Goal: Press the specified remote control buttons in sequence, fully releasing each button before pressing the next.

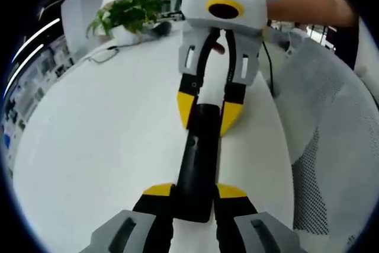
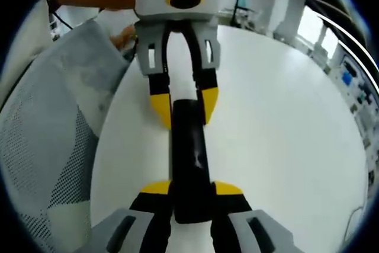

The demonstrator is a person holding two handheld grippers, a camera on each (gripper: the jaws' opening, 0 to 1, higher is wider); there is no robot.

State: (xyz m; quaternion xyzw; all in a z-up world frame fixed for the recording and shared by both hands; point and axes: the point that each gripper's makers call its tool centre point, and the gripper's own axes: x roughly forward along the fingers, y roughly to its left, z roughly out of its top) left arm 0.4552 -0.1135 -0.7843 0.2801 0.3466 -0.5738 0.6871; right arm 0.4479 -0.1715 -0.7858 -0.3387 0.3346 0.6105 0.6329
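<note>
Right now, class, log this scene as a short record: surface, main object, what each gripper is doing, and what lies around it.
surface: white table
main object: black remote control, lying flat on the table
left gripper: jaws closed on one end of the remote
right gripper: jaws closed on the opposite end, facing the left gripper
buttons: too dark to make out
background: potted green plant at the far edge of the table
beside table: white mesh chair
person: bare forearm behind the right gripper

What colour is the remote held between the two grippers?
Black. The remote shows best in the right gripper view, on the white table.
</note>
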